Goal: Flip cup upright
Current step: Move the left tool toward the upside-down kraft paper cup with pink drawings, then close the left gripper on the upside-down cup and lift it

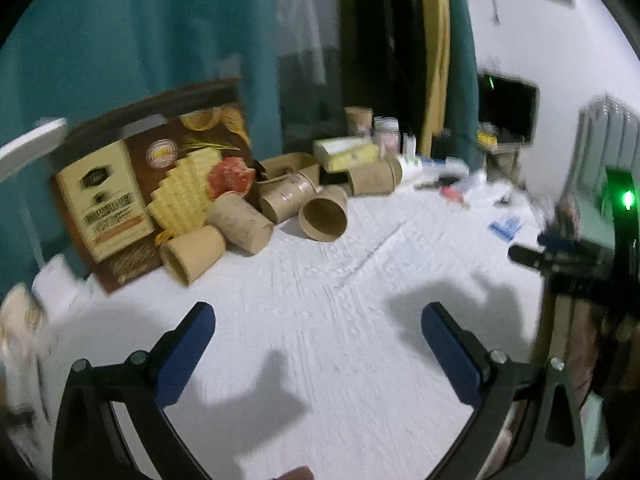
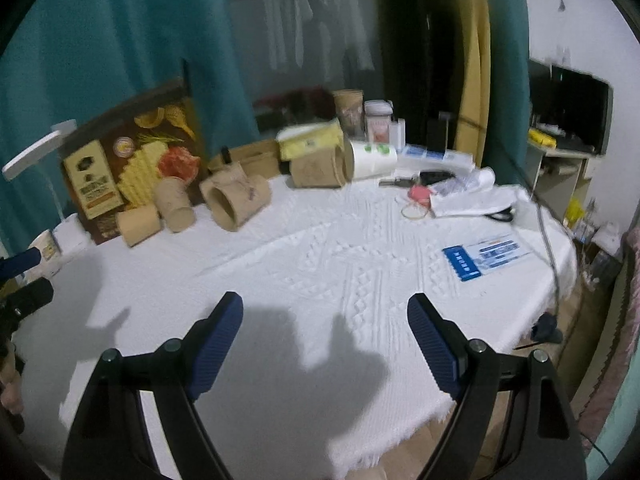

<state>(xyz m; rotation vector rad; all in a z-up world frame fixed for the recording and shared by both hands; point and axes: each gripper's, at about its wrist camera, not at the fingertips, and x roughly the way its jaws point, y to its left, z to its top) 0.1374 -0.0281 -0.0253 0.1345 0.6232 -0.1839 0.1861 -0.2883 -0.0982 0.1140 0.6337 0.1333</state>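
Left wrist: five tipped cups (image 1: 322, 215), one box (image 1: 132, 184), two tongs (image 1: 318, 322) spread.

Black frames, ribbed blue fingers (image 2: 216, 344), silver screws.

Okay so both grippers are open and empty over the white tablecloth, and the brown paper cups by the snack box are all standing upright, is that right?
Not quite. Both the left gripper and right gripper are open and empty over the white tablecloth, but the brown paper cups by the snack box lie on their sides, as the left wrist view shows.
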